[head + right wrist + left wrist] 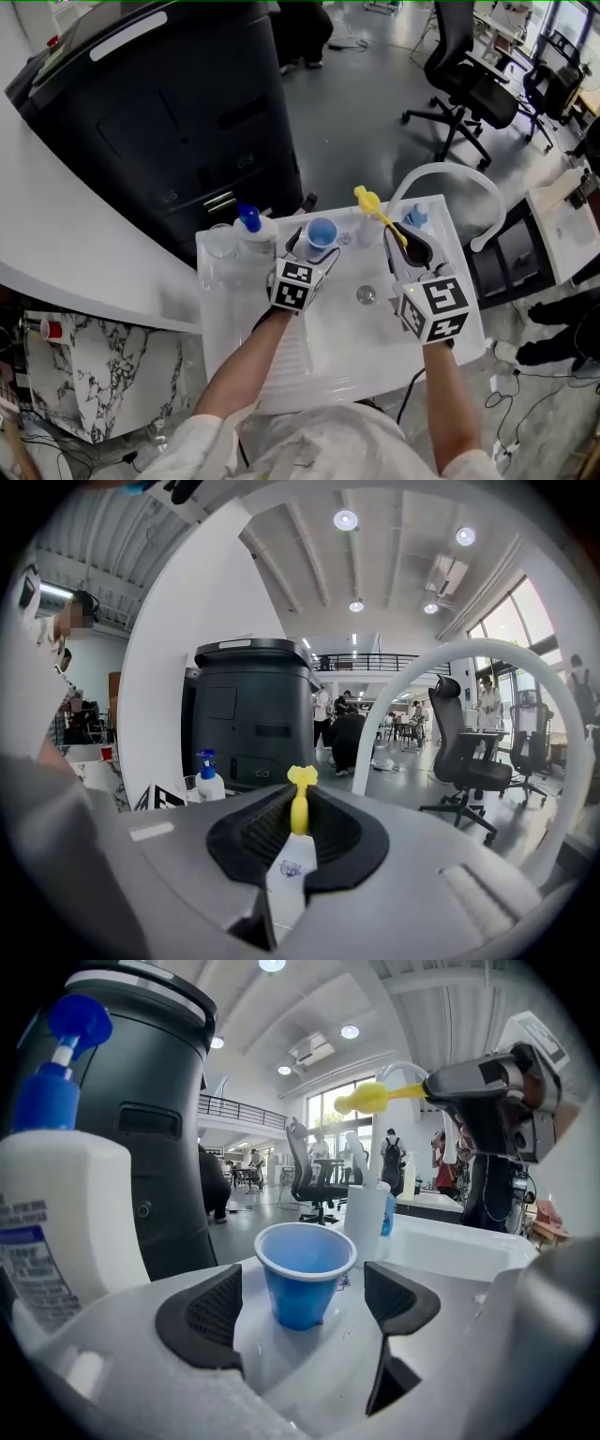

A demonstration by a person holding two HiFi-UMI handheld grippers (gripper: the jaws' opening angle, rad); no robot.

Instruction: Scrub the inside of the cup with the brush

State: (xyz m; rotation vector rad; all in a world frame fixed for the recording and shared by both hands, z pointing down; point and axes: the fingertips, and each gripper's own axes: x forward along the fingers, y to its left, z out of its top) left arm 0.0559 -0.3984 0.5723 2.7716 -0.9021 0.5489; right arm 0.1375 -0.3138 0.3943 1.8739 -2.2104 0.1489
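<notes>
Grey floor (366, 103), black office chair (464, 70), round ceiling lights (346, 519).

Cup flanks: blue cup (302, 1279) stands free between the spread jaws of the left gripper (316, 248).
Left: soap bottle (255, 236) close.
Behind: black bin (178, 122).
Right: faucet arch (450, 176).
Basin (342, 323): open.

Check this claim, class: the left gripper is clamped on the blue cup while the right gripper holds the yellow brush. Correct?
No. The left gripper is open, with the cup standing untouched between its jaws, as the left gripper view shows. The right gripper does hold the brush.
</notes>
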